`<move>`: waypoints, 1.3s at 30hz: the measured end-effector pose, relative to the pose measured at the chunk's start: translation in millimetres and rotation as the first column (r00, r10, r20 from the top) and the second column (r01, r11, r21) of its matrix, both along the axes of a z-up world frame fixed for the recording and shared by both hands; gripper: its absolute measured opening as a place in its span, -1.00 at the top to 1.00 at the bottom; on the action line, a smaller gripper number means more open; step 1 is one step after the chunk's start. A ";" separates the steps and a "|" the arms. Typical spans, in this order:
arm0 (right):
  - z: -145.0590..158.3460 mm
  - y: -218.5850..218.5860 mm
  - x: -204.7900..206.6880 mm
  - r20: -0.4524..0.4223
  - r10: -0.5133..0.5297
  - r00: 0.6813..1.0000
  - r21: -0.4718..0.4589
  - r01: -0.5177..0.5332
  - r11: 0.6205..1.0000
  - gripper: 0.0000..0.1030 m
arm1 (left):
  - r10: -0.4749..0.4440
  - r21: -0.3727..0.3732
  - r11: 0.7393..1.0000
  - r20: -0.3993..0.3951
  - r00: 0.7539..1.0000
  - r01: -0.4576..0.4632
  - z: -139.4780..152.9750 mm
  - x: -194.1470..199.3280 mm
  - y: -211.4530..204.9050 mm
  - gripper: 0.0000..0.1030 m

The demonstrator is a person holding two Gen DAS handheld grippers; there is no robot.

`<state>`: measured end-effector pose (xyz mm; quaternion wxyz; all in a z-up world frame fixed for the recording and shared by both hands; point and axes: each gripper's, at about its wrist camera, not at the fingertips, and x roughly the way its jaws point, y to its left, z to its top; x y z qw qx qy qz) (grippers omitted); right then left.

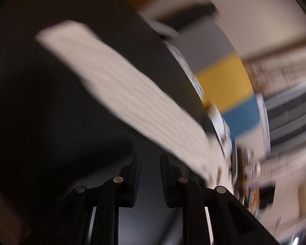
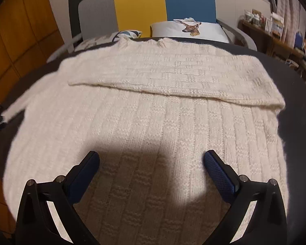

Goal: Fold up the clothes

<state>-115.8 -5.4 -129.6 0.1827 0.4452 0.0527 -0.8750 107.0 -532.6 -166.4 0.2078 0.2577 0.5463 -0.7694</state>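
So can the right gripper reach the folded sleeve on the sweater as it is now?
Probably yes. The right gripper has its jaws wide open and empty over the sweater, and nothing lies between it and the folded sleeve ahead.

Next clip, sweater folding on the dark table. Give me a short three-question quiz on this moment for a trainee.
1. True or false: one sleeve of the cream sweater is already folded across its body.
2. Which gripper has its fingers spread wide with nothing between them? A) left gripper B) right gripper
3. Fill in: the white cushion behind the table carries a picture of a ____.

Key
1. True: the folded sleeve lies flat across the upper part of the body.
2. B: it hovers over the sweater's lower part, while the left gripper's fingers stand only a narrow gap apart, also empty.
3. Deer.
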 end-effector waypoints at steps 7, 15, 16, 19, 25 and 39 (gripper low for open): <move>-2.7 -3.3 0.7 -0.008 -0.005 1.000 0.032 0.005 0.999 -1.00 | 0.275 0.175 0.950 -0.063 0.959 -0.261 -25.8 63.5 -89.7 0.61; -2.5 -8.5 3.7 -0.012 -0.022 1.000 0.050 0.022 0.999 -1.00 | 0.306 0.300 0.914 -0.072 0.949 -0.272 -49.5 46.7 -131.3 0.57; -2.5 -9.2 4.0 -0.013 -0.024 1.000 0.051 0.025 0.998 -1.00 | 0.305 0.299 0.915 -0.069 0.950 -0.272 -49.8 43.5 -133.0 0.56; -2.6 -9.8 4.3 -0.013 -0.027 1.000 0.053 0.028 0.998 -1.00 | 0.298 0.292 0.917 -0.055 0.953 -0.270 -50.4 36.8 -138.1 0.56; -2.7 -9.2 4.3 -0.014 -0.031 0.999 0.051 0.031 0.998 -1.00 | 0.314 0.299 0.910 -0.047 0.948 -0.287 -53.8 23.1 -141.9 0.55; -2.6 -6.6 4.4 -0.017 -0.029 0.999 0.038 0.030 0.999 -1.00 | 0.368 0.214 0.911 -0.037 0.929 -0.352 -39.6 -8.9 -136.9 0.92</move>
